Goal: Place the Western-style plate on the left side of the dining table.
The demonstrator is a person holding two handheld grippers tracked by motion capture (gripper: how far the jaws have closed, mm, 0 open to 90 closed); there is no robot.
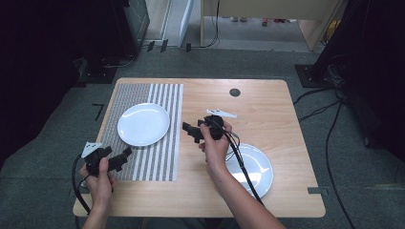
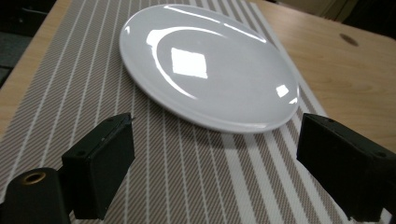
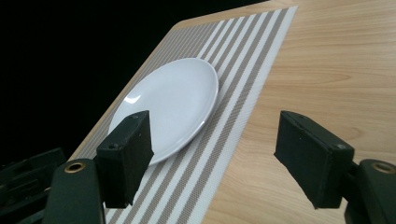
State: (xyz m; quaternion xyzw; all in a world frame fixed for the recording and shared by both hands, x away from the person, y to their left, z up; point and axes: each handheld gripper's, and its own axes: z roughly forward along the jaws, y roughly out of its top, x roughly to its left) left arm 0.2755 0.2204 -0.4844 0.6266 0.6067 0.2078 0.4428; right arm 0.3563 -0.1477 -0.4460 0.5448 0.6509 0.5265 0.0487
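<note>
A white plate (image 1: 143,124) lies on a striped placemat (image 1: 162,157) on the left half of the wooden table. A second white plate (image 1: 260,164) rests on bare wood at the front right, partly under the right forearm and cable. My left gripper (image 1: 123,159) hovers over the mat's front left corner, aimed at the near plate (image 2: 210,70), jaws open and empty (image 2: 215,163). My right gripper (image 1: 190,132) is held above the table's middle, just right of the mat, pointing left at that plate (image 3: 173,102). Its jaws stand open with nothing between them (image 3: 219,163).
A small dark round cap (image 1: 234,92) sits in the table top near the far edge. Bare wood (image 1: 267,119) stretches to the right of the mat. Cables (image 1: 329,124) trail over the grey floor to the right of the table.
</note>
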